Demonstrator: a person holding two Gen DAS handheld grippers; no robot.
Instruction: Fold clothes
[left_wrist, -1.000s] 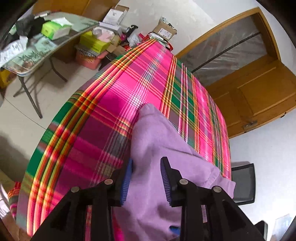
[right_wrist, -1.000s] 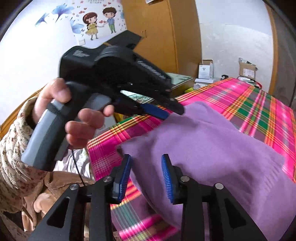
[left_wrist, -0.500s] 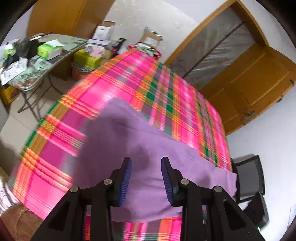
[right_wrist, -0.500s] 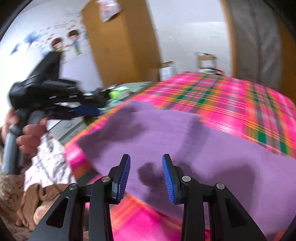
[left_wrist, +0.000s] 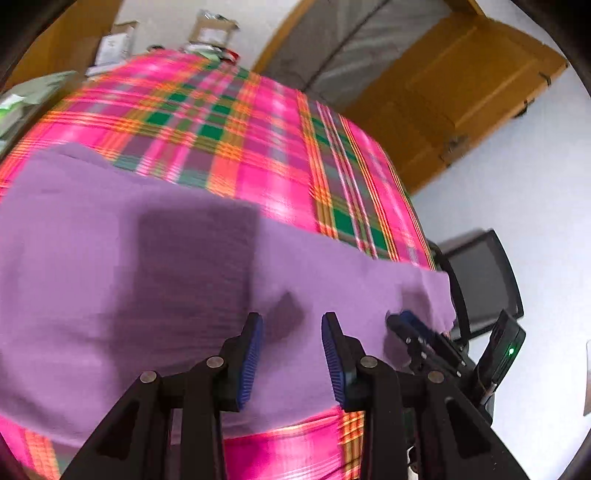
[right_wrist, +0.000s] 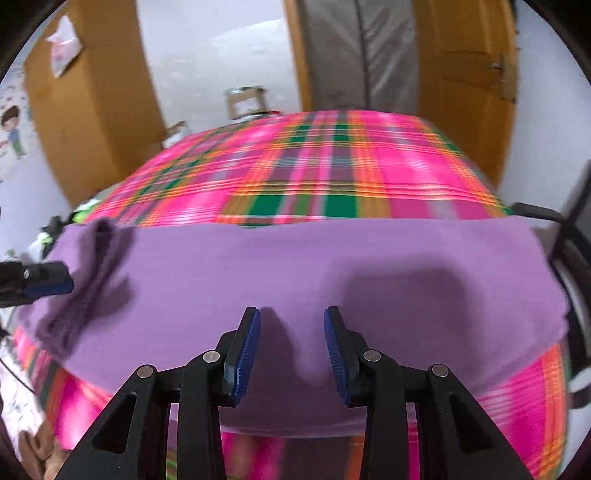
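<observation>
A purple garment (left_wrist: 122, 280) (right_wrist: 306, 266) lies spread flat near the front edge of a table covered in pink plaid cloth (left_wrist: 236, 122) (right_wrist: 314, 166). My left gripper (left_wrist: 291, 354) hovers open above the garment's right-hand part, nothing between its blue pads. My right gripper (right_wrist: 291, 350) also hangs open over the garment's near edge. In the left wrist view the right gripper's fingers (left_wrist: 417, 328) show at the garment's right corner. In the right wrist view the left gripper's tip (right_wrist: 40, 280) sits by a bunched fold at the garment's left end.
A wooden door (left_wrist: 461, 85) and a curtained doorway (right_wrist: 362, 51) stand beyond the table. A black chair (left_wrist: 484, 280) is at the table's right side. Cardboard boxes (left_wrist: 210, 29) lie on the floor at the far end. A wooden cabinet (right_wrist: 92, 99) stands at the left.
Both grippers have swung round to face along the table. The garment, bunched and lifted a second ago, now lies spread flat. Both grippers stay open throughout.
</observation>
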